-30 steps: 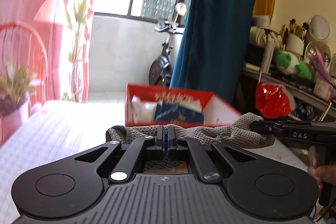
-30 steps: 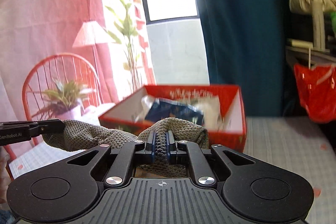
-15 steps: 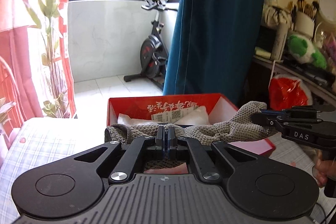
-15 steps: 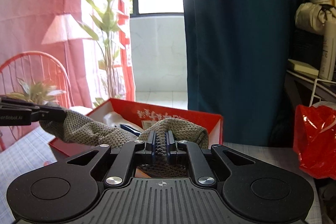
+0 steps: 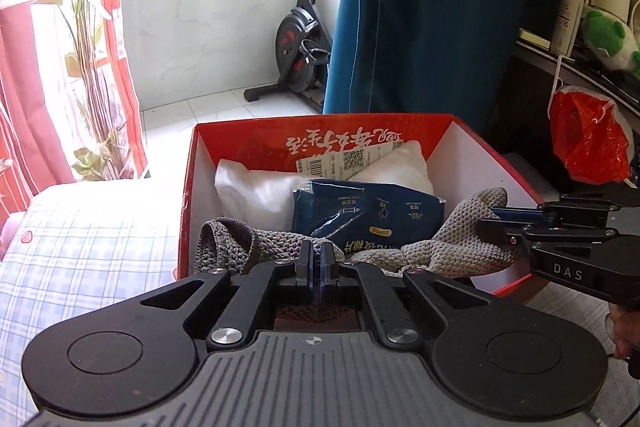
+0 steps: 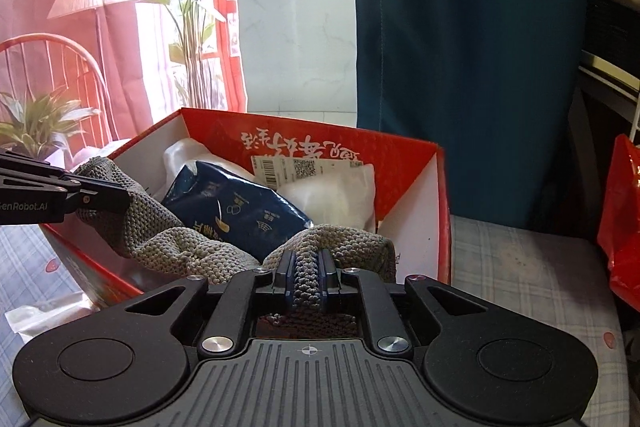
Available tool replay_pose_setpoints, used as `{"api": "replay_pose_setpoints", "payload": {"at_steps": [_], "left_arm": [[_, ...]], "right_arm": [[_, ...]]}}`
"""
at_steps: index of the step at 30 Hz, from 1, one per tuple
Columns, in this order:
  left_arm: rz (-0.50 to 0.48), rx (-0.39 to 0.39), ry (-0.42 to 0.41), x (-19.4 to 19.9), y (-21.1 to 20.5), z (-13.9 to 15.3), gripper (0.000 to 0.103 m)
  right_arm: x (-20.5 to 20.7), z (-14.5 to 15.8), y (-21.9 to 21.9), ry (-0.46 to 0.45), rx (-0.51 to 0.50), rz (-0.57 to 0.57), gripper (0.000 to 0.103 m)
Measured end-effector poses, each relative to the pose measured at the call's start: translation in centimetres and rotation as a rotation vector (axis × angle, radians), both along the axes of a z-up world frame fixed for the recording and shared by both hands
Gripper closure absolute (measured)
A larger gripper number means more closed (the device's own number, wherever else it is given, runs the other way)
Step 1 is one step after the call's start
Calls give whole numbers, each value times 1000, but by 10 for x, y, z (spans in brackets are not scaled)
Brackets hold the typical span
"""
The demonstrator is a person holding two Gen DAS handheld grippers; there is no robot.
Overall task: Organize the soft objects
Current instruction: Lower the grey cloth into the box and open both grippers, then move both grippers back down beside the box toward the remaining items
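Observation:
A grey knitted cloth [image 5: 452, 247] [image 6: 172, 243] hangs between my two grippers and sags into an open red box [image 5: 320, 121] [image 6: 312, 127]. My left gripper [image 5: 316, 255] [image 6: 124, 195] is shut on one end, over the box's near left wall. The other end is bunched between the pads of my right gripper [image 6: 307, 267] [image 5: 490, 221], whose jaws are opening while they still touch it. Under the cloth, the box holds a dark blue packet [image 5: 372, 219] [image 6: 236, 207] and white pouches [image 5: 256, 191] [image 6: 336, 195].
The box stands on a checked tablecloth [image 5: 92, 251]. A clear plastic bag [image 6: 44, 315] lies left of the box. A red plastic bag [image 5: 588, 143] hangs at the right by a cluttered shelf. Beyond are a teal curtain [image 5: 420, 7], an exercise bike [image 5: 300, 39] and a potted plant [image 6: 36, 123].
Both grippers have carried the cloth forward and slightly down to the box, whose contents now show in full. The cloth's middle has sagged inside. The right jaws stand slightly wider.

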State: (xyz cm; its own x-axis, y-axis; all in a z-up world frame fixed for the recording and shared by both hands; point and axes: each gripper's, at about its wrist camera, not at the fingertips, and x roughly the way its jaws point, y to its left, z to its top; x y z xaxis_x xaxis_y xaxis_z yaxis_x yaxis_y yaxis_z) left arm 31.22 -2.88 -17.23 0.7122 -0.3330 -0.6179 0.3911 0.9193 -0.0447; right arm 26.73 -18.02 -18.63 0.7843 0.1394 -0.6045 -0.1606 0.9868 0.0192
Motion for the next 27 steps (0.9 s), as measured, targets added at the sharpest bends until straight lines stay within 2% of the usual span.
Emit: {"api": "replay_pose_setpoints", "payload": {"at_steps": [2,3,5,7,9,11,12,14,15,16,17,27], "left_arm": [[-2,-7,-8,-2,2,2,97],[-10,-15,-10,-3,2,3,94],[-20,-21,-18,-7,1,8,83],[-17,-14,-46,-13,0,13,57],[-17,-14,-72,-21,0,18,49],[-22,-17,-81,-27,0,23,46],[-22,-17,-83,-31,1,25,41],[-16,-18,-93,-39,2,27,29],[-9,-18,-99,-43,4,29,18],[-4,-19,-104,-48,5,30,9],[0,-21,-111,-53,7,31,6],[34,-21,-131,-96,22,35,0]], "right_arm": [[-2,1,0,-8,-1,-8,83],[-3,3,-1,-17,1,-12,82],[-6,6,-1,-30,5,-12,73],[-9,9,1,-34,-10,-13,64],[-15,14,2,-40,-11,-6,55],[-21,18,3,-50,-9,-7,39],[-25,21,2,-54,-4,-12,36],[-32,24,2,-62,10,-18,20],[-36,26,1,-67,12,-22,15],[-40,27,2,-75,12,-26,5],[-44,28,1,-84,14,-29,2],[-80,35,-2,-110,91,-36,0]]}}
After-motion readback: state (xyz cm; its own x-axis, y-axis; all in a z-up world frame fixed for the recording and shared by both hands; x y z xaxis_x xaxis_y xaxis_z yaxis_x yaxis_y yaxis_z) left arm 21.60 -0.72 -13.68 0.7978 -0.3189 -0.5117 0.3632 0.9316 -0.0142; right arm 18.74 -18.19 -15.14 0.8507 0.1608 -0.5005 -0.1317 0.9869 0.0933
